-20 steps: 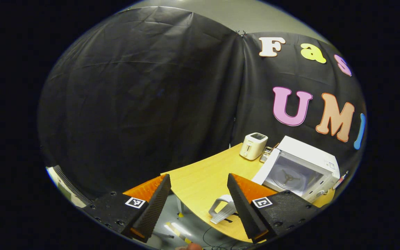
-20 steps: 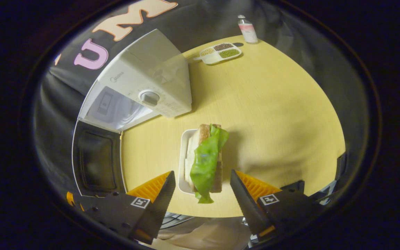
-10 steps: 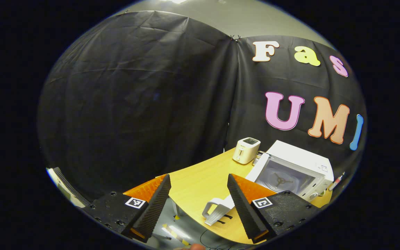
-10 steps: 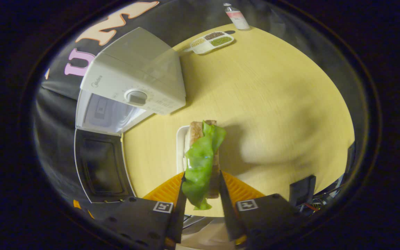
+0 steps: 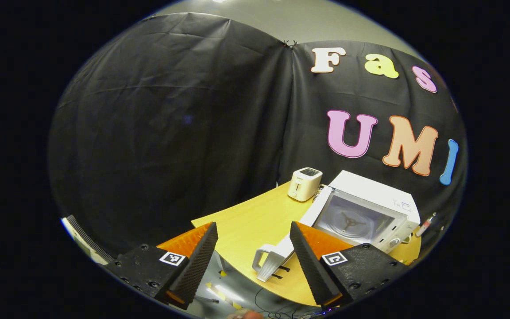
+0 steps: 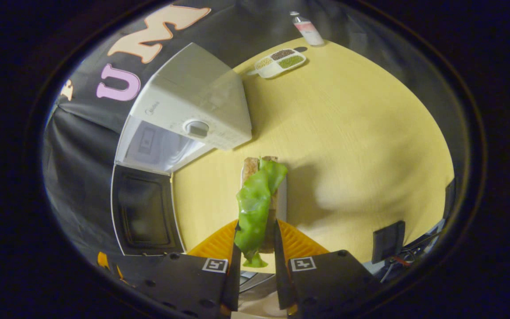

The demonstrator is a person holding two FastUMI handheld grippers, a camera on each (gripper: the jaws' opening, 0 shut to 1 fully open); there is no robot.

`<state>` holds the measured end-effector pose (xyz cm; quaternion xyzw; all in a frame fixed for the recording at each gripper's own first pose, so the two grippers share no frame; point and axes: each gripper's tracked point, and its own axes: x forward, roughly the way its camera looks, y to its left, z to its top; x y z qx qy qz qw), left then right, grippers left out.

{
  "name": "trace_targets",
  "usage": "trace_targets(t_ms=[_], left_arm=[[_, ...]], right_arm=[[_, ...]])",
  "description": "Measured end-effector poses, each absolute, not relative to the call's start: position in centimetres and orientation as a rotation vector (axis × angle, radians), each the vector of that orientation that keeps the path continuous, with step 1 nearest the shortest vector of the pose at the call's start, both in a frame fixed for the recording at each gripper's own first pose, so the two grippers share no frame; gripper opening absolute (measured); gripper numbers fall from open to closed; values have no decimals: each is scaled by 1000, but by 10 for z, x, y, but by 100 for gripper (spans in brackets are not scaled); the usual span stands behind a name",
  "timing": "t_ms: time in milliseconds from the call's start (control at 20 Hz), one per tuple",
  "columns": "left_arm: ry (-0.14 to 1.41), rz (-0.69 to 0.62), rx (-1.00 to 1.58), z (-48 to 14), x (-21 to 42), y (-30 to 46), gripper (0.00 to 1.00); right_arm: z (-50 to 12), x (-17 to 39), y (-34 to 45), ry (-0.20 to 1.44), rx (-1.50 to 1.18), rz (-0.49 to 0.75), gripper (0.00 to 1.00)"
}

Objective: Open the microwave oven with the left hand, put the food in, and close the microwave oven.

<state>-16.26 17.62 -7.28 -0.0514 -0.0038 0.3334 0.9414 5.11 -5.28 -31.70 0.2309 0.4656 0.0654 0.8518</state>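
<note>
One step done: microwave [image 6: 184, 128] door [image 6: 144, 217] open; right gripper [image 6: 255, 257] pinches the sandwich [image 6: 257, 199] (left gripper [image 5: 253, 257] spread, idle); loading, closing remain.

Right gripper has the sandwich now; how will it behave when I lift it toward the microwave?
The sandwich is likely soft: the right gripper pinches it across its layers, so it may compress. Its lettuce hangs loose past the fingers and may flop or slip out. It probably weighs little.

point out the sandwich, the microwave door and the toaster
sandwich [image 6: 255, 208]: right gripper view, on the green lettuce leaf.
microwave door [image 6: 143, 217]: right gripper view, on the dark window of the open door.
toaster [image 5: 303, 184]: left gripper view, on its front face.
</note>
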Motion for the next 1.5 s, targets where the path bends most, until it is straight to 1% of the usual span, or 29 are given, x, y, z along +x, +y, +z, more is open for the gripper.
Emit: trace_targets(t_ms=[100, 150, 200, 450, 500, 550, 800, 850, 900, 950, 1000, 1050, 1350, 1500], left_arm=[[1, 673, -110, -77, -161, 179, 96], [2, 671, -111, -77, -161, 181, 94], [2, 665, -110, -78, -160, 183, 96], [-3, 614, -137, -82, -147, 196, 96], [1, 595, -142, -83, -141, 201, 94], [6, 575, -140, -84, -135, 205, 96], [60, 472, -111, -92, -105, 232, 96], [70, 453, -98, -92, -100, 237, 93], [77, 433, -84, -92, -94, 240, 96], [86, 413, -71, -93, -88, 244, 96], [98, 389, -66, -95, -82, 245, 94], [111, 362, -70, -98, -78, 244, 96], [138, 236, -129, -112, -61, 244, 96], [162, 209, -135, -120, -62, 256, 96]], right_arm=[[-307, 50, -51, 959, 531, 152, 37], [-303, 49, -50, 945, 548, 158, 37], [-298, 49, -49, 933, 563, 163, 37], [-280, 32, -28, 888, 598, 197, 37], [-277, 27, -22, 877, 594, 198, 36], [-275, 25, -13, 864, 596, 202, 37], [-266, 9, 53, 814, 672, 234, 37], [-266, 7, 68, 807, 690, 240, 37], [-266, 7, 82, 803, 708, 245, 37], [-266, 5, 97, 798, 722, 252, 37], [-266, 6, 112, 788, 731, 257, 37], [-267, 8, 126, 779, 736, 264, 37], [-269, 34, 204, 680, 782, 291, 36], [-272, 56, 236, 632, 806, 300, 36]])
